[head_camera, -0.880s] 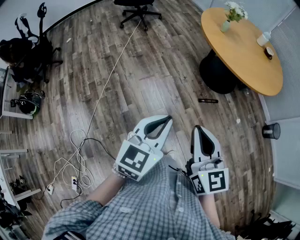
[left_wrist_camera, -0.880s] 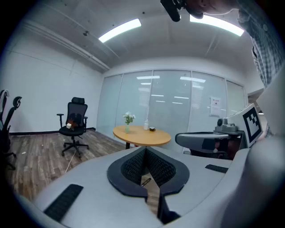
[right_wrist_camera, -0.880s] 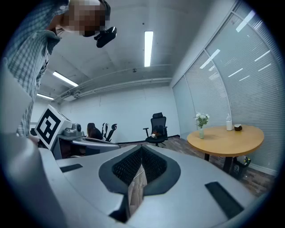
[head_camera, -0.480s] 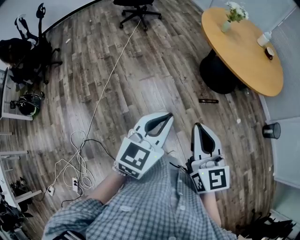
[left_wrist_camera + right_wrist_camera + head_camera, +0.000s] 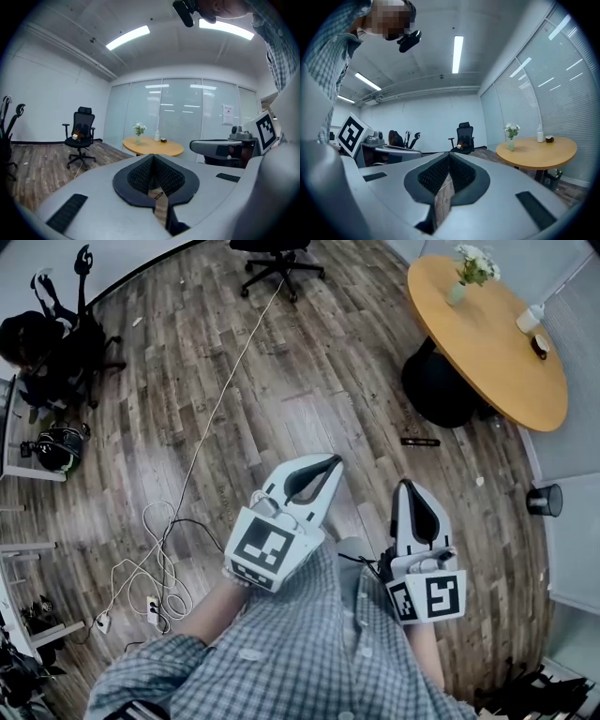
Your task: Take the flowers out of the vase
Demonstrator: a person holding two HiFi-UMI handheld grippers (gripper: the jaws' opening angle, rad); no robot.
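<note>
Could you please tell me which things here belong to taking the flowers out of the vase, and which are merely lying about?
Job: flowers, vase, round table under them, left gripper and right gripper, both shut and empty.
Lying about: office chair, white floor cable, white bottle, black bin.

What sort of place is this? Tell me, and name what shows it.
Most likely an office meeting room: a round wooden table carrying a vase of flowers, a black swivel office chair, and frosted glass partition walls behind them.
</note>
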